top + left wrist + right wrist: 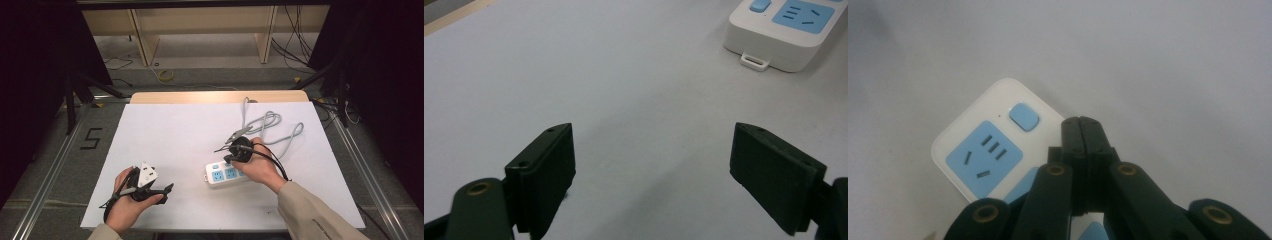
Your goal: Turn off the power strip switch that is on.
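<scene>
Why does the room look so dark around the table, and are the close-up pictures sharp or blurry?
High view: light falls on the white table, the surroundings stay black. Left gripper view: the power strip is fairly crisp, with soft shadows under the open tool. Right gripper view: dimmer and greyer, corners darkened, the shut tool slightly soft.

White power strip (227, 173) with light-blue sockets on a white table (175, 135).

Power strip (223, 174): white body, light-blue socket faces, light-blue button (1025, 117) at one end. Lies flat, sockets up, on the white table, right of centre, near the front edge. Small hanging tab (754, 61) on the end face. Far end is under the right hand. Grey cord (270, 125) runs from it toward the back, looped loosely on the table.
</scene>
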`<state>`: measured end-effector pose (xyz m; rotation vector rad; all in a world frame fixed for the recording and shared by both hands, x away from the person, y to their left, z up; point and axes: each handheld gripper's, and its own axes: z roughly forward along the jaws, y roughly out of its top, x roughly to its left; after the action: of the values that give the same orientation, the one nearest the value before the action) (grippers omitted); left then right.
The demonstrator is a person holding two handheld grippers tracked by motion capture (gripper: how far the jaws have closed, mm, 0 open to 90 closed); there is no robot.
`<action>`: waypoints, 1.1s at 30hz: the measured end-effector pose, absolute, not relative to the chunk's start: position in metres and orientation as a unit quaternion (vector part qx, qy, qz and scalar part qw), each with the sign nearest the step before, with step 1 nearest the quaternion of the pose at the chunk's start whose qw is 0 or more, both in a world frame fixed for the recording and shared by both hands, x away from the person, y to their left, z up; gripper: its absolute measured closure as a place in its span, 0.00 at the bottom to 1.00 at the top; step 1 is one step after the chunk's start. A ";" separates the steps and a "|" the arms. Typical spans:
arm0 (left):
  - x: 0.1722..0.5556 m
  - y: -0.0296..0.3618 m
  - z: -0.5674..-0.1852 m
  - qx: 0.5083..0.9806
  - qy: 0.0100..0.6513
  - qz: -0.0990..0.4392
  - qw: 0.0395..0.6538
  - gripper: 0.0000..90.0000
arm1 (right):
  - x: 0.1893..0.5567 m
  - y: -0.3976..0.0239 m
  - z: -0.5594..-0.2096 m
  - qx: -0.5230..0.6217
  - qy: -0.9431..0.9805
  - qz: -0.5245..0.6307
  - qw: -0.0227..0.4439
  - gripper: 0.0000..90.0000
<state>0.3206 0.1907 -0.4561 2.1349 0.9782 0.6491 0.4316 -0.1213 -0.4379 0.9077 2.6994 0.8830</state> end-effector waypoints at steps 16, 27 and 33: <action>0.321 0.191 -0.456 0.822 0.378 0.250 0.345 0.20 | 0.426 -0.136 -0.430 0.290 0.897 0.321 0.091 0.94; 0.321 0.190 -0.457 0.822 0.378 0.249 0.345 0.20 | 0.419 -0.151 -0.421 0.292 0.886 0.346 0.098 0.87; 0.321 0.190 -0.457 0.822 0.379 0.248 0.345 0.20 | 0.414 -0.160 -0.417 0.290 0.882 0.356 0.102 0.82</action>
<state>0.3207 0.1901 -0.4571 2.1360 0.9832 0.6435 0.4138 -0.1596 -0.4173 0.8574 2.6061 1.0516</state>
